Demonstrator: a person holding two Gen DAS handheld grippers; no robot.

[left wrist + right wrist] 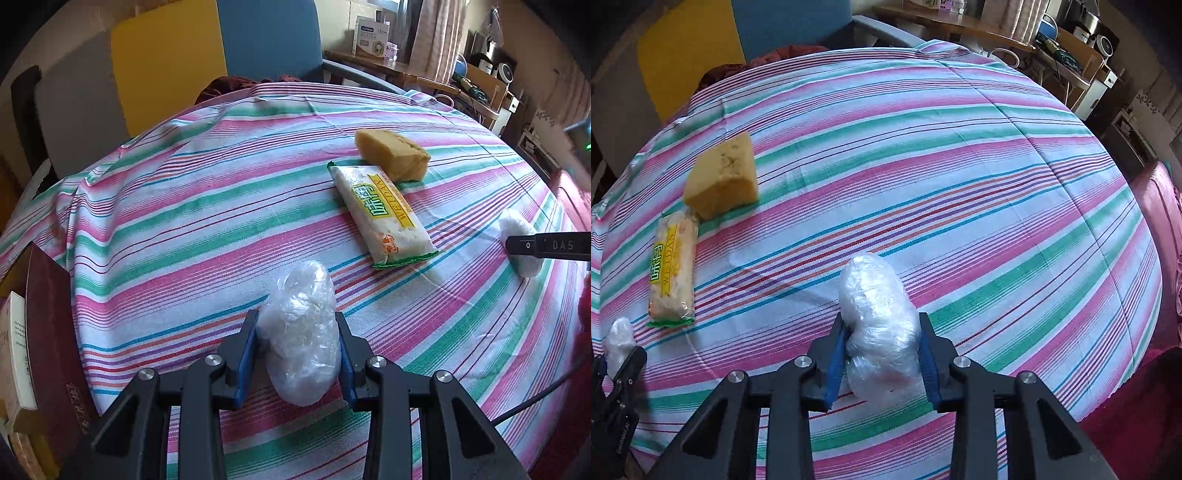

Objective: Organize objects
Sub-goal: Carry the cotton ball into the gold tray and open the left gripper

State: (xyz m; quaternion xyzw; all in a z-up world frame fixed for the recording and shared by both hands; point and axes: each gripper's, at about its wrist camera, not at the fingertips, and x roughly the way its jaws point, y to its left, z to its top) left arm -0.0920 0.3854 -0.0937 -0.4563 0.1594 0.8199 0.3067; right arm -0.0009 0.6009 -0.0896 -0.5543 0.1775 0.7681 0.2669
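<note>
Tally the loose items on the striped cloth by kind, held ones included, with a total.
Clear plastic-wrapped white bundles: 2, one in the left gripper at, one in the right gripper at.
Yellow sponge blocks: 1.
Yellow-and-green printed snack packets: 1, one end against the sponge.
Total: 4 on the striped cloth.

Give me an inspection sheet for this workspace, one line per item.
Surface: striped cloth over the table.
Job's things: two plastic-wrapped bundles, yellow sponge touching the snack packet.
Clutter: dark red book at the left edge.
Grippers: left gripper shut on the left bundle; right gripper shut on the right bundle.
Cables: black cable at the right.
Surroundings: chairs, crowded shelves.
</note>
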